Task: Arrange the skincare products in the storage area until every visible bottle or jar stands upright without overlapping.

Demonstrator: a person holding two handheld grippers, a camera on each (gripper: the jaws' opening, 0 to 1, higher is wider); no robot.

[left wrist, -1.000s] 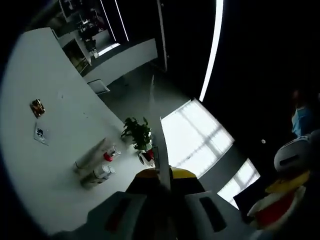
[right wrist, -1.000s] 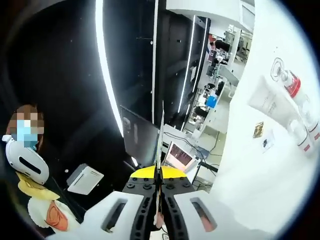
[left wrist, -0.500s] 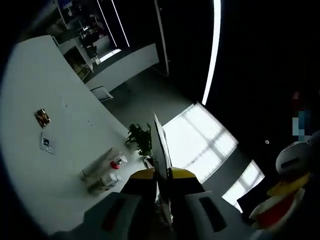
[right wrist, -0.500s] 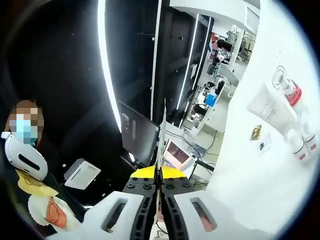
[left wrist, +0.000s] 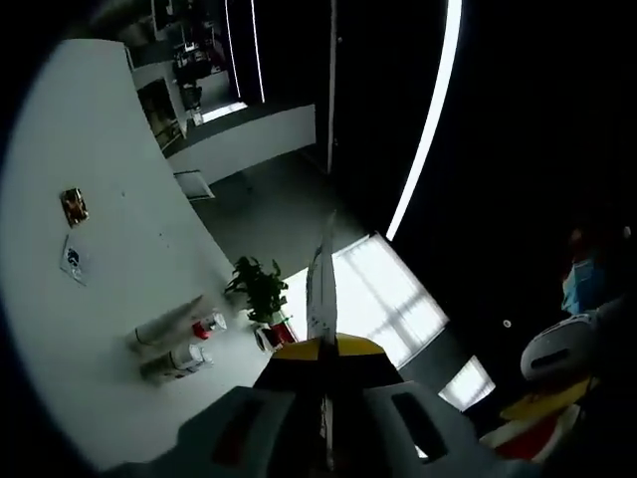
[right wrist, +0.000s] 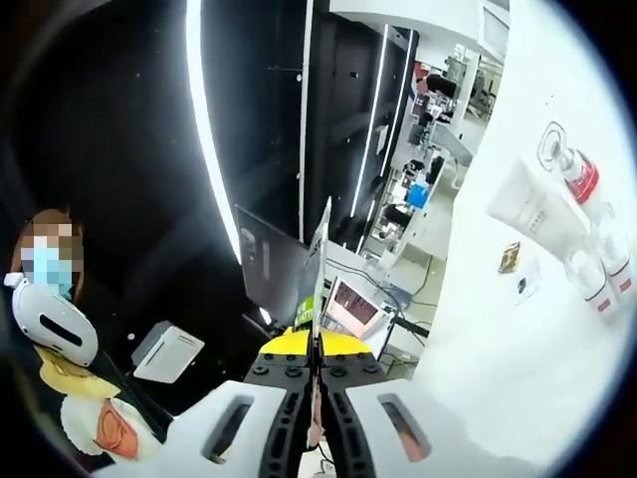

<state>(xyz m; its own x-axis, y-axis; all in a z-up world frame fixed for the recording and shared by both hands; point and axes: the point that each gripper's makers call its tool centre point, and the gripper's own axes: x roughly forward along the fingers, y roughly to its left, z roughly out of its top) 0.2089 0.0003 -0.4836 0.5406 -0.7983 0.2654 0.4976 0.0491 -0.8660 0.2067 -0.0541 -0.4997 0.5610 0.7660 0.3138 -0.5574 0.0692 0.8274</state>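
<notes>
While both views roll steeply, we take the white counter [left wrist: 90, 329] first: it carries the skincare products in one cluster near the edge beside a potted plant [left wrist: 261, 291], well apart from both grippers. In the right gripper view that cluster sits by the counter [right wrist: 518, 378] edge at the far right of the frame.

The white tube [right wrist: 534, 211] lies on its side, touching or just beside a red-capped bottle [right wrist: 577, 177] that also seems to lie flat. Two clear bottles [right wrist: 600, 261] with red bands rest next to them; we cannot tell whether those stand or lie. In the left gripper view the same tube [left wrist: 164, 321] and a clear bottle [left wrist: 174, 362] appear laid over near that edge.

Two small cards [left wrist: 73, 231] sit farther along the counter, apart from the cluster.

The left gripper [left wrist: 320, 299] has its jaws pressed together on nothing, and the right gripper [right wrist: 318, 289] is likewise clenched and empty, both raised away from the counter.

We judge the arranging barely begun: at least the tube and one bottle need standing up and spacing out.
</notes>
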